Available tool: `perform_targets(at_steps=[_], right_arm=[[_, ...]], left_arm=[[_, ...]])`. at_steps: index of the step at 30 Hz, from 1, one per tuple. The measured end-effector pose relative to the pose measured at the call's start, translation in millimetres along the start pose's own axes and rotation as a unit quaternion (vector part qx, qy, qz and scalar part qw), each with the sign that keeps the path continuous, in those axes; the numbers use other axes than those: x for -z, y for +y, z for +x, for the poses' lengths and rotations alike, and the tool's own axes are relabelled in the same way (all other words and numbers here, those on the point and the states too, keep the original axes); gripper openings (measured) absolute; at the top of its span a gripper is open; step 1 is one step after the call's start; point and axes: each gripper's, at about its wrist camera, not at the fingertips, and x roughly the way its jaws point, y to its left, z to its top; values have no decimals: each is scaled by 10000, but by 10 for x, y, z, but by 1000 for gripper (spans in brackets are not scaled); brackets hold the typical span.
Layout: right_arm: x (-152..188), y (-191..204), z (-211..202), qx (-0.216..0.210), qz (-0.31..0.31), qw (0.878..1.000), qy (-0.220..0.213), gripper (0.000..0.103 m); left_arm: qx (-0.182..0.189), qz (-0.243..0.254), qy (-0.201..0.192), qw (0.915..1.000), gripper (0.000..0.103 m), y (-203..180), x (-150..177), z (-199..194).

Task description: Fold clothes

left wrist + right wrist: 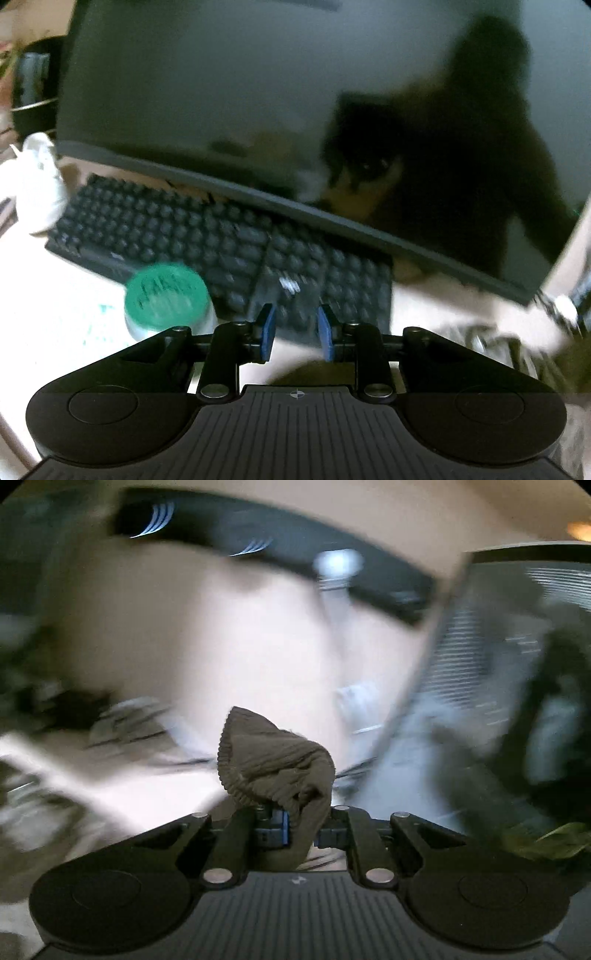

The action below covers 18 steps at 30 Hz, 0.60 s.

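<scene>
**One tool gripping, one empty**

Two tools are in play. The right tool point(303, 825) has its jaws closed on a bunched fold of brown ribbed knit cloth point(275, 764), which rises in a hump just ahead of the blue pads and hangs down between the fingers. The left tool point(296, 334) stands narrowly parted with nothing between its blue pads point(268, 332); past it lie a black keyboard point(207, 236) and a dark monitor point(258, 103) on the pale counter point(51, 280), and a green-lidded round jar point(166, 295) sits just to its left.

The risk, as I judge it, is the grip: only a small wad of cloth is pinched (how much hangs below cannot be seen), so a quick swing could pull it free or let it bunch into a crooked fold. The right view is heavily smeared, which suggests fast motion. The left tool could also knock the jar, being so near it.

Both tools point forward and somewhat downward, the left one rolled so the monitor's edge slants across its view.
</scene>
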Motion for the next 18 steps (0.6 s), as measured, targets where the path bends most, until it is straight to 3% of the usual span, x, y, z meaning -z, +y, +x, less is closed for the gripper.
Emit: perform_targets(at_steps=[3, 5, 7, 9, 11, 13, 15, 16, 18], right_arm=[[29, -105, 103, 220, -242, 9995, 2, 11], [124, -18, 234, 240, -593, 9974, 344, 15], [264, 46, 353, 355, -785, 9940, 674, 30], [351, 81, 381, 470, -855, 9929, 678, 54], [360, 85, 330, 488, -768, 9942, 577, 59], [339, 18, 173, 410, -518, 9969, 435, 59], [238, -50, 42, 195, -275, 9992, 208, 66], [218, -53, -48, -1, -166, 9998, 119, 69], [197, -45, -140, -471, -12, 9989, 74, 78]], left_arm=[[-51, 58, -49, 10000, 32, -69, -53, -19], [282, 241, -11, 9993, 67, -191, -12, -69], [689, 693, 107, 9952, 82, -400, 89, -108], [979, 1294, 271, 9864, 87, -656, 242, -104], [1222, 1898, 449, 9731, 92, -923, 412, -71], [1185, 2410, 583, 9615, 93, -1150, 584, 31], [928, 2768, 686, 9540, 92, -1331, 728, 197], [814, 2880, 751, 9512, 85, -1380, 769, 288], [608, 3123, 905, 9437, 25, -1445, 838, 463]])
